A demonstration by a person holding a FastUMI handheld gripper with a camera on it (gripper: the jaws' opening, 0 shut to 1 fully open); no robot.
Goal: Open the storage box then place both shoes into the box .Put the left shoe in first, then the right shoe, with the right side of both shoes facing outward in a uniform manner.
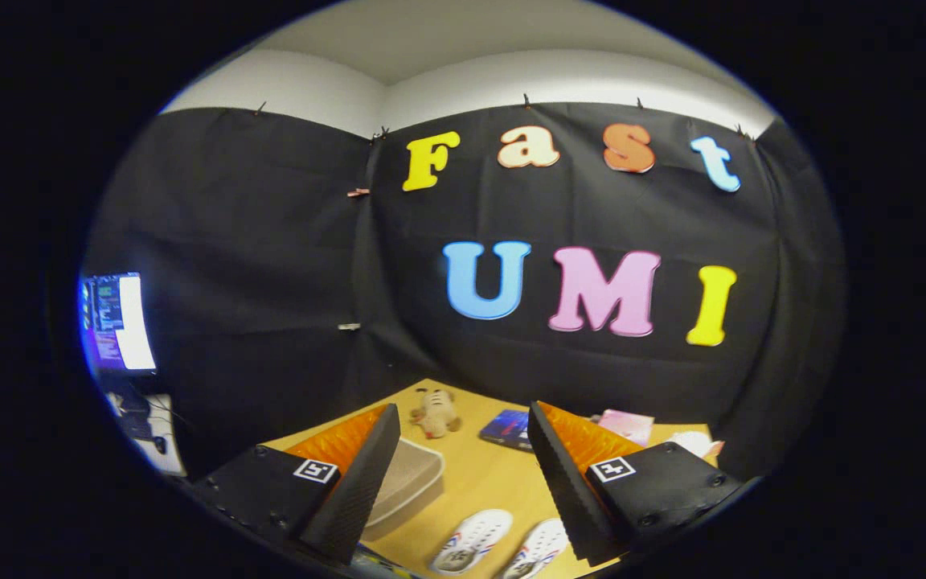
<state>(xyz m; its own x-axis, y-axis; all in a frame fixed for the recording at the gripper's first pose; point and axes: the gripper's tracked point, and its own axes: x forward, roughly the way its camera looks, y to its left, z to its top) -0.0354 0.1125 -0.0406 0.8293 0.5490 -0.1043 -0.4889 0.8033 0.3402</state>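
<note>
My gripper (463, 482) is held high above the wooden table (471, 474), its two black fingers (358, 482) wide apart with nothing between them. Far below, between the fingertips, two white clog-style shoes lie side by side: one (473, 539) to the left, the other (537, 548) partly behind the right finger. A pale grey storage box (411, 474) sits just beside and partly behind the left finger; its inside shows, and I cannot tell whether a lid is on it.
A small plush toy (436, 413) lies at the table's far edge. A dark blue booklet (507, 428) and a pink card (626, 425) lie further right, with a white crumpled item (692, 442) beyond the right finger. A lit monitor (117, 322) stands off to the left.
</note>
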